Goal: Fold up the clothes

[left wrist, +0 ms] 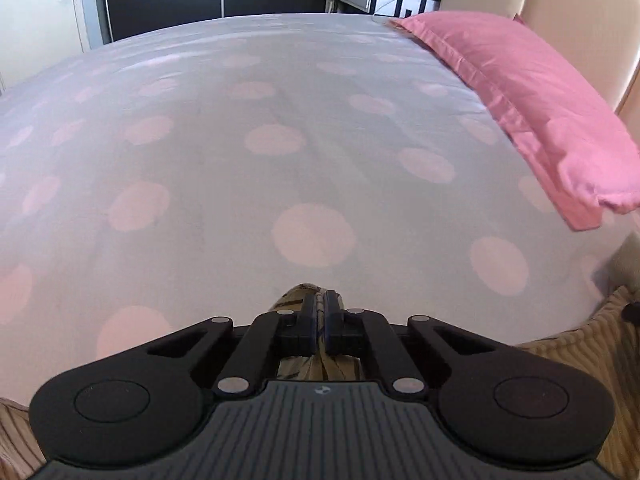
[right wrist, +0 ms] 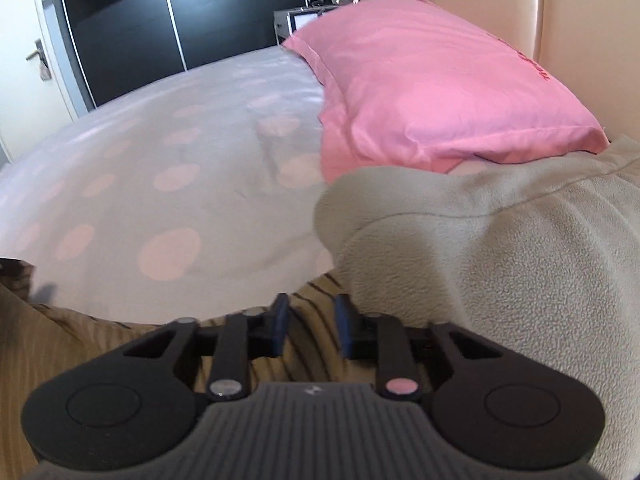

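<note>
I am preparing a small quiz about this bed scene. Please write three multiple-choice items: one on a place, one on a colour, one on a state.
1. Where is the pink pillow?
A. at the headboard end of the bed
B. on the floor
C. under the striped cloth

2. What colour are the dots on the sheet?
A. green
B. pale pink
C. black

3. How is the left gripper?
A. wide open
B. out of view
C. shut on the striped cloth

Answers: 1 A, it lies against the cream headboard; 2 B, the round spots are pale pink; 3 C, cloth is pinched between its jaws.
</note>
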A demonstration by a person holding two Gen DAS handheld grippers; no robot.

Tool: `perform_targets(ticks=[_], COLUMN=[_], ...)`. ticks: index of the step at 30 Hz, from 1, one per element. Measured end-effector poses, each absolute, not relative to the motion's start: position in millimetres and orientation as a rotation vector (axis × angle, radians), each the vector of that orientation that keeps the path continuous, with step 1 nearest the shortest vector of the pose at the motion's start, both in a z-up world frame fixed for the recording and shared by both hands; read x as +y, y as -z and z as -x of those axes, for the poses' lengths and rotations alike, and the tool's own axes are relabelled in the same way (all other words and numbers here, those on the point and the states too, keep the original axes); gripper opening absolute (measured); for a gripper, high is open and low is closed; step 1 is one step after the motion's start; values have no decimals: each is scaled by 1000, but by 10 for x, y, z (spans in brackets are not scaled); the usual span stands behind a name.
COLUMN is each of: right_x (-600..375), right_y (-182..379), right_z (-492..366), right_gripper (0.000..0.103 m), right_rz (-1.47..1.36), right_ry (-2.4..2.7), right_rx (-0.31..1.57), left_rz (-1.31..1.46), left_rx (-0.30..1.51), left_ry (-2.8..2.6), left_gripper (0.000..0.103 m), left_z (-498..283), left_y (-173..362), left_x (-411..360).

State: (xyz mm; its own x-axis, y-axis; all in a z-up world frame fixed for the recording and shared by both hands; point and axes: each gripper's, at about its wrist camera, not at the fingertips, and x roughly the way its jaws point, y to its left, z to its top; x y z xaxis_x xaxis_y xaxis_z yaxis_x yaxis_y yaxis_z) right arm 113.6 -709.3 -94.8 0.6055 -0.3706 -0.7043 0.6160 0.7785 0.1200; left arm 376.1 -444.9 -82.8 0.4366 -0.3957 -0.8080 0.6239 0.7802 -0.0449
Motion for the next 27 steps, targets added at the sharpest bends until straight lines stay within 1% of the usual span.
perform_targets(ticks=[2, 4, 8, 11, 12, 14, 16, 19, 20, 21, 22, 24, 27], right_x=[-7181, -7292, -7436, -7363, -7324, -7296, -7296, -7316, -7314, -7313, -7320, -7328, -7254], right_y=[983, 993, 1001, 969, 941, 941, 975, 1083, 1124, 1165, 1197, 1211, 1024], right_z=[-1138, -1111, -1123, -1193, -1214, -1305, -1413, -1540, -1586, -1628, -1639, -1607, -1407], right_gripper=[13, 13, 13, 20, 28, 34, 32, 31, 25, 9, 0, 0, 0], right_rz=[-399, -485, -604, -582, -562, -520, -477, -422, -390, -359, -341, -335, -340], right_ry=[601, 596, 597, 599, 592, 592, 625, 666, 682, 699, 717, 724, 696], right_rx=[723, 709, 706, 711, 702, 726, 770, 817, 839, 861, 878, 873, 753], left_rz=[-307, -333, -283, -280, -276, -282, -283, -282, -283, -281, -279, -275, -271], left_rx=[925, 929, 930, 915, 913, 917, 918, 925, 927, 928, 929, 930, 923], left_ry=[638, 631, 635, 650, 661, 662, 660, 660, 660, 657, 654, 647, 641], left_gripper=[2, 2, 2, 2, 2, 2, 2, 2, 2, 2, 2, 2, 2], left_z=[-3753, -3746, -3752, -3699, -3677, -3644, -3627, -3604, -3596, -3592, -3588, -3579, -3565], left_y=[878, 926, 907, 867, 848, 836, 828, 821, 818, 813, 808, 798, 783], left_x=[-4412, -4374, -4284, -4238, -4214, -4188, -4178, -4190, -4196, -4192, -4188, -4181, -4177])
